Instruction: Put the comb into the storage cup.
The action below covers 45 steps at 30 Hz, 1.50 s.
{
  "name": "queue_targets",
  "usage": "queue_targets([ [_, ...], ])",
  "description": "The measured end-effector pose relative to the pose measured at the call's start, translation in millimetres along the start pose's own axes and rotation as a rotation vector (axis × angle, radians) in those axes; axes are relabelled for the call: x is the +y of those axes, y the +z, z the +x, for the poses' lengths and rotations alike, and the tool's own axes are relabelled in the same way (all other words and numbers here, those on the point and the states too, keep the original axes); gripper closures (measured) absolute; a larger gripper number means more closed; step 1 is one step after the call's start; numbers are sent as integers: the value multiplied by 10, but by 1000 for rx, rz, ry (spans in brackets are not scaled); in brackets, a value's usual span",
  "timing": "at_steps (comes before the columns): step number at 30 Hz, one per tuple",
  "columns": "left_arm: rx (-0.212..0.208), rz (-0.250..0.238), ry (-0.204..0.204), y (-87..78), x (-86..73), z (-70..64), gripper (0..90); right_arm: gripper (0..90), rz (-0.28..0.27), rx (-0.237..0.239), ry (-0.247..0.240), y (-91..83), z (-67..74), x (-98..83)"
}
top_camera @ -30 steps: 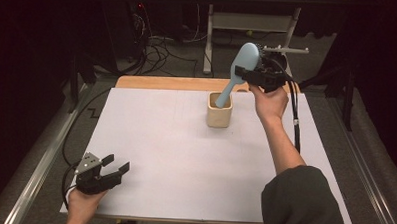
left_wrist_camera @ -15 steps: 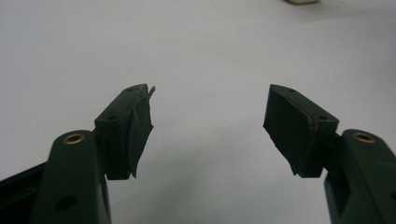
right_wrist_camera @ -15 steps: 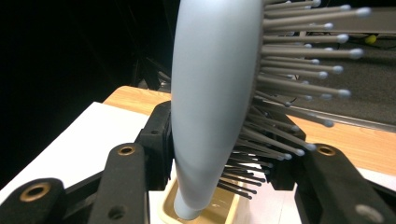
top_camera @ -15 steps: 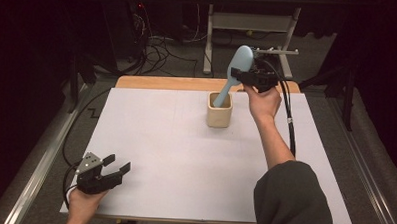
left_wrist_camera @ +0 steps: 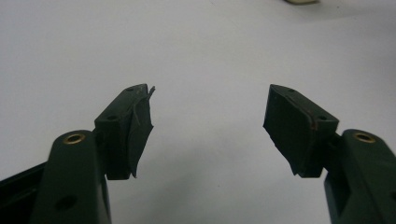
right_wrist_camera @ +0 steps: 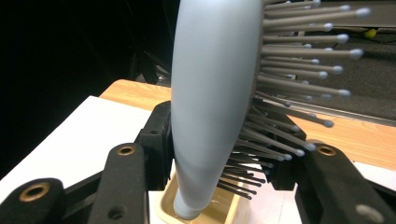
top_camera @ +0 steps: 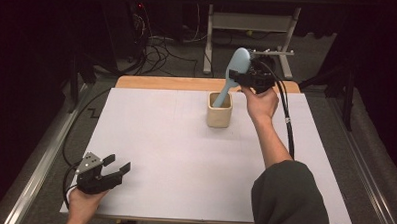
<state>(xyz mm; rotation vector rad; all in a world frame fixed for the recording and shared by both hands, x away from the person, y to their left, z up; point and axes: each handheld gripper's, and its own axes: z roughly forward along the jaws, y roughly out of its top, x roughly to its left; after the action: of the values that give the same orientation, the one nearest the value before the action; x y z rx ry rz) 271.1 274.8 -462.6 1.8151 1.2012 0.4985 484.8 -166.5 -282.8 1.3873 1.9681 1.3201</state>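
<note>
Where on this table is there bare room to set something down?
Nearly the whole white table sheet is bare, from the left gripper up to the square beige cup. Crowded at that cup: pale blue hairbrush, right gripper.

No text, label, brand, number or sign can be read in these pictures.
</note>
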Motion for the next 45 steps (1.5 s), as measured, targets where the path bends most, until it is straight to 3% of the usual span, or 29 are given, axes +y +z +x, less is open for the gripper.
queue_targets([
  [28,-4,5,-4,-9,-1,14,332,526,45,9,6,138,-10,-117],
  [32,-2,3,-6,-2,-2,9,331,525,58,1,-22,158,14,-131],
  [45,-5,1,-9,-12,-2,14,331,524,75,5,-31,219,45,-166],
])
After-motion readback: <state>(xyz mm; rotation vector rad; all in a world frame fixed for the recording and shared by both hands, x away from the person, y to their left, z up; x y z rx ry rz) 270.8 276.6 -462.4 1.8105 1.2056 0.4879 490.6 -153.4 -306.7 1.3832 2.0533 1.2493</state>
